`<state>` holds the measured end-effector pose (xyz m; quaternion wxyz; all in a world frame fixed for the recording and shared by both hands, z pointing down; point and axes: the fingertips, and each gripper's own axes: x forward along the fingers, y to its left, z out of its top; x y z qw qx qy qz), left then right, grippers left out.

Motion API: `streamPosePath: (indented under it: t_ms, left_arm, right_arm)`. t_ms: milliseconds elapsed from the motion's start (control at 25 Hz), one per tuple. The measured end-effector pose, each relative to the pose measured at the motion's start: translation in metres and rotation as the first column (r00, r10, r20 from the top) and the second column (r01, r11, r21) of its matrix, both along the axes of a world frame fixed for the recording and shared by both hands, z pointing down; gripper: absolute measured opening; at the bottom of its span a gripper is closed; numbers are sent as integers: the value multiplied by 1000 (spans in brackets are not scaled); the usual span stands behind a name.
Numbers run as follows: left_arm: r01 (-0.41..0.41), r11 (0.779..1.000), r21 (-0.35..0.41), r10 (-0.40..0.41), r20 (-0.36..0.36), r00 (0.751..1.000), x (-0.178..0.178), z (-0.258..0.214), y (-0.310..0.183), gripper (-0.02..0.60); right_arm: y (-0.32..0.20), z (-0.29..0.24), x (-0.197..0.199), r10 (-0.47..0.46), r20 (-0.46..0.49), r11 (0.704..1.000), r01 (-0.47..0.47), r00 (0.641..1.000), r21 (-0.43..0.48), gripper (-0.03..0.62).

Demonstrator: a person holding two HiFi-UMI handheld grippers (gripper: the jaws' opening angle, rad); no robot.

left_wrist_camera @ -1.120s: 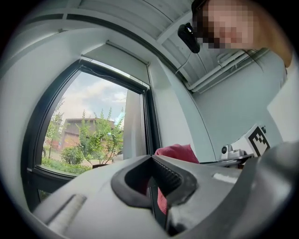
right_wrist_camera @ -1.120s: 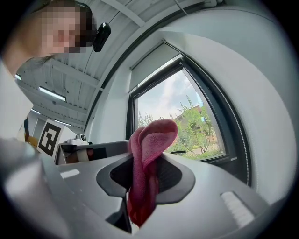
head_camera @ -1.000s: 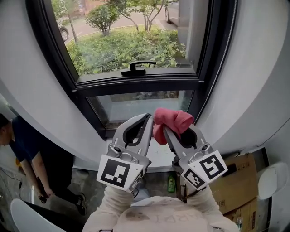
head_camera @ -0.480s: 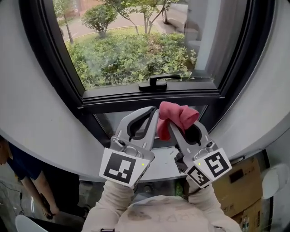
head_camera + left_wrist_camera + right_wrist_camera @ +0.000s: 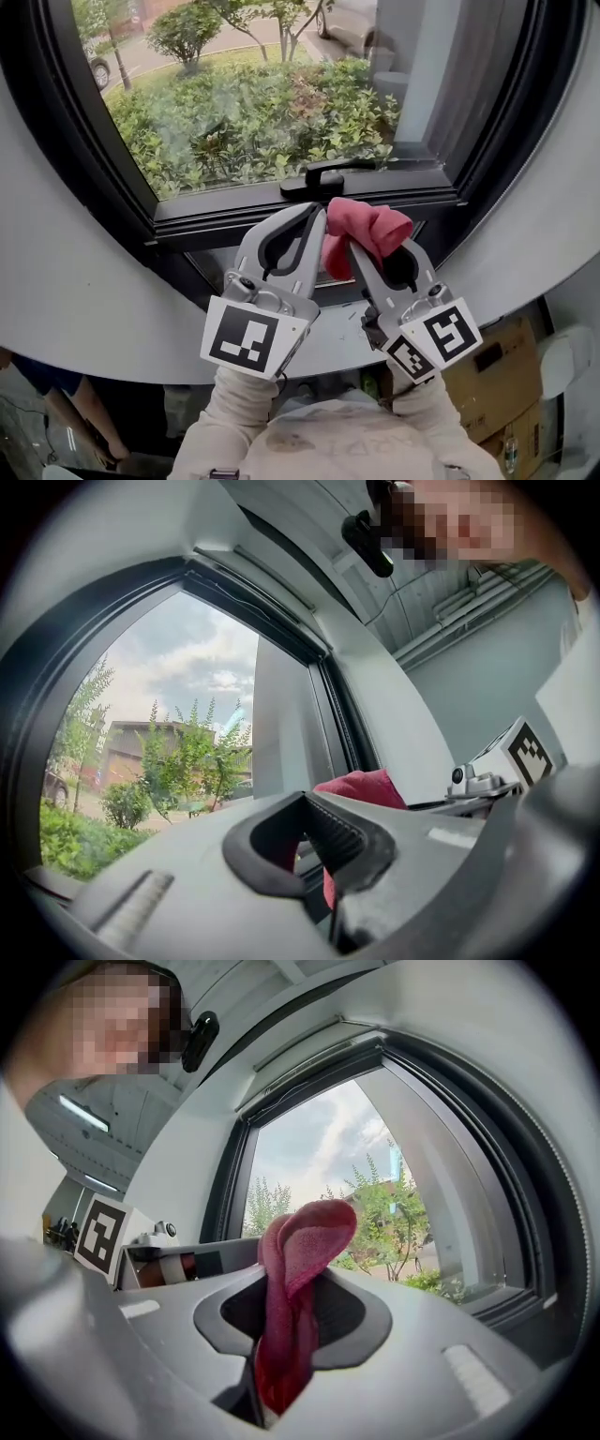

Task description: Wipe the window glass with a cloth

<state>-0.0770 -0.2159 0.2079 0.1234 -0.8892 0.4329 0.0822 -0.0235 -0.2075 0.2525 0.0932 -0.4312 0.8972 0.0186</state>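
Approach step; right gripper fingers pinch the cloth; left gripper fingers pressed together, empty; next, press cloth onto glass, upper frame.

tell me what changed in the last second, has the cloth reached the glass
The right gripper and left gripper moved up toward the window. The red cloth now sits just below the window handle, over the frame's crossbar; before, it was lower. Whether it touches the window can't be told. Unchanged: right gripper shut on the cloth, left gripper shut and empty beside it.
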Motion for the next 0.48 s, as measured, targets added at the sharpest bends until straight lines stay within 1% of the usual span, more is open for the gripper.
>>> streamPosePath:
  t_ms: [120, 240, 480]
  left_arm:
    - [-1, 1000, 0, 1, -9, 1000, 4, -2, -11, 0]
    - [2, 1000, 2, -2, -9, 1000, 5, -3, -19, 0]
    - [7, 1000, 5, -7, -22, 1000, -7, -4, -38, 0]
  right_arm:
    - [-16, -9, 5, 9, -2, 1000, -9, 1000, 2, 127]
    - [-35, -23, 5, 20, -9, 1000, -20, 1000, 23, 127]
    - [-83, -62, -4, 57, -8, 996, -57, 998, 73, 126]
